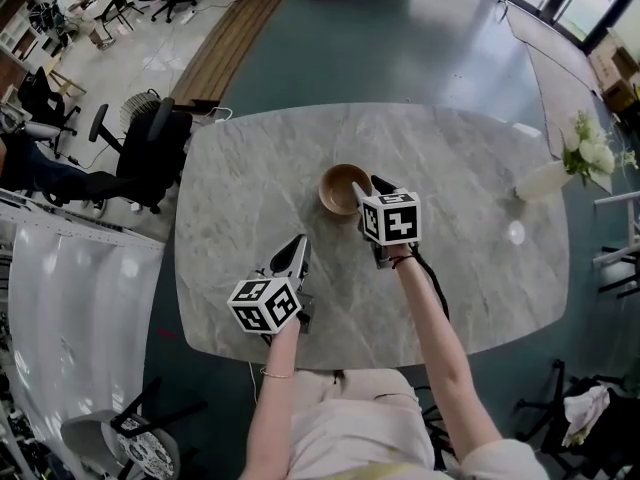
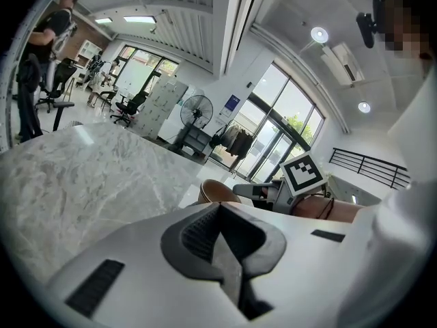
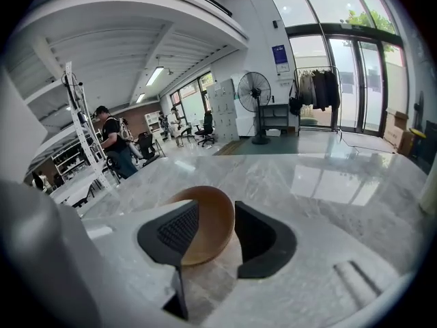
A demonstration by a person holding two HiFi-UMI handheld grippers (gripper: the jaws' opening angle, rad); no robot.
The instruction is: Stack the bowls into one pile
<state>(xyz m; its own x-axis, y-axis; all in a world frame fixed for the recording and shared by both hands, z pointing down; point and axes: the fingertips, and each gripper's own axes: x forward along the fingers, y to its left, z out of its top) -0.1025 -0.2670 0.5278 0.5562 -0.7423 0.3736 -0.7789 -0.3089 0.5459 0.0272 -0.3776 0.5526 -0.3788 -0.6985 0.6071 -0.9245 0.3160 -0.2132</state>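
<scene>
Open-plan office, teal floor. A pale marble table [image 1: 480, 268] fills the middle of the head view. An office chair [image 1: 150, 148] stands at its far left corner. A vase of white flowers [image 1: 560, 173] stands near its right edge.

Task item: one wooden bowl [image 1: 343, 187] stands opening-up near the table's middle, slightly to the far side. Whether more than one bowl is nested there cannot be told.

Right gripper [image 1: 368, 190]: at the bowl's near right side, pointing down and away from the person. Its own view shows the jaws spread, with the bowl's wall standing between them. The left pad lies just inside the bowl and the right pad outside it, with a clear gap on the right. No pinch is evident.

Left gripper [image 1: 298, 245]: low over the near part of the table, to the near left of the bowl and well apart from it. Its own view shows the jaws pressed together with nothing between them.

Background in the right gripper view: a standing fan [image 3: 255, 91] before tall windows, and a person [image 3: 113, 145] at far left.
</scene>
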